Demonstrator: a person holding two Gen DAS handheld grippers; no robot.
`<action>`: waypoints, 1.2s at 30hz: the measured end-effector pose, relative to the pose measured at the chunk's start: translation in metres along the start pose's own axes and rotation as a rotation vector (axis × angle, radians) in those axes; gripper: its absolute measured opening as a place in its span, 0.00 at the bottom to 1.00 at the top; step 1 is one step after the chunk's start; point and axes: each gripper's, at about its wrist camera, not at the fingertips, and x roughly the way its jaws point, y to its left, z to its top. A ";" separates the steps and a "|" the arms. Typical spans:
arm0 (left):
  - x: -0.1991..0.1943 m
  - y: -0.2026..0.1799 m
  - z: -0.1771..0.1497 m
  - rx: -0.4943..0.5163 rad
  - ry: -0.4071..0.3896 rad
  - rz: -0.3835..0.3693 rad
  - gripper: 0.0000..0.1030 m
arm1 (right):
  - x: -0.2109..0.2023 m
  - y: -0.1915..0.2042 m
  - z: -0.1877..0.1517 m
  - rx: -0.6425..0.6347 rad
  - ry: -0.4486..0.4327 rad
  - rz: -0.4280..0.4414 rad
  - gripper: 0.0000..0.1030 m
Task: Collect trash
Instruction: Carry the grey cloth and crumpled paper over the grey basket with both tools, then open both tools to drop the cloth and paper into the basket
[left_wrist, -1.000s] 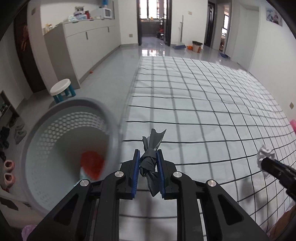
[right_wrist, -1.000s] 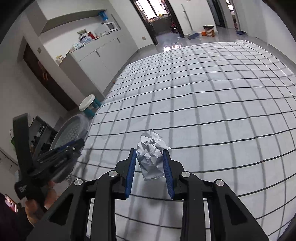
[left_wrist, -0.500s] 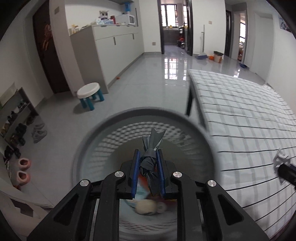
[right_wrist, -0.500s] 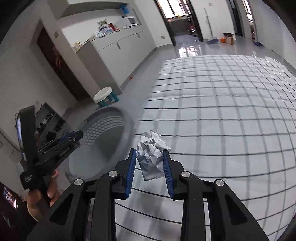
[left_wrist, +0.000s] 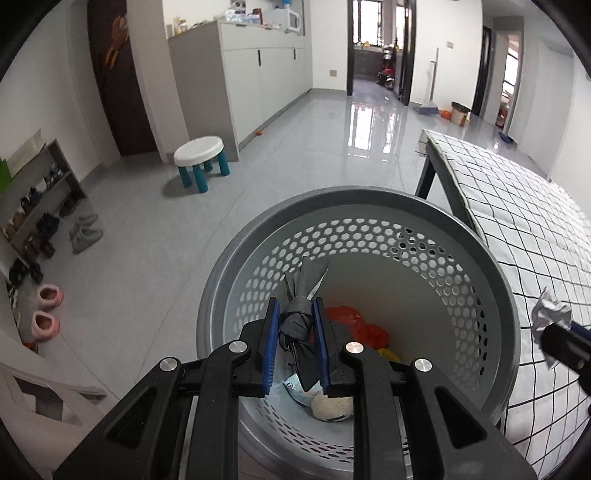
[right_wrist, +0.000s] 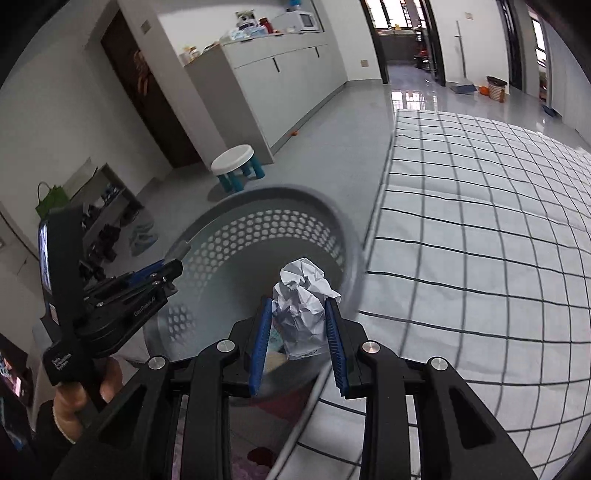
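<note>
Two wrist views, steeply down, sharing the basket (left_wrist: 509, 295) rim.

I see the basket (left_wrist: 495, 280) on the floor, just beside the bed's (left_wrist: 524, 221) left edge. My left gripper (left_wrist: 294, 345) hangs over its opening with a knotted wrapper (left_wrist: 295, 321) between the pads; trash (left_wrist: 362, 328) lies inside. My right gripper (right_wrist: 299, 332), clamping a paper ball (right_wrist: 301, 295), sits above the basket's bedside rim. A stool (left_wrist: 201, 153) stands behind, before the cabinets (left_wrist: 258, 70).

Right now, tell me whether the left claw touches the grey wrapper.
Touching. The left wrist view shows the left claw clamped on the grey wrapper, both pads pressing it.
</note>
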 end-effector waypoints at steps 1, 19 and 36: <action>0.001 0.002 0.001 -0.010 0.008 -0.007 0.18 | 0.003 0.003 0.001 -0.008 0.001 0.000 0.28; -0.004 0.007 0.004 -0.023 0.008 0.012 0.39 | 0.024 0.023 0.019 -0.066 -0.007 0.029 0.49; -0.021 0.019 0.004 -0.054 -0.044 0.028 0.82 | 0.019 0.036 0.016 -0.080 -0.030 -0.002 0.58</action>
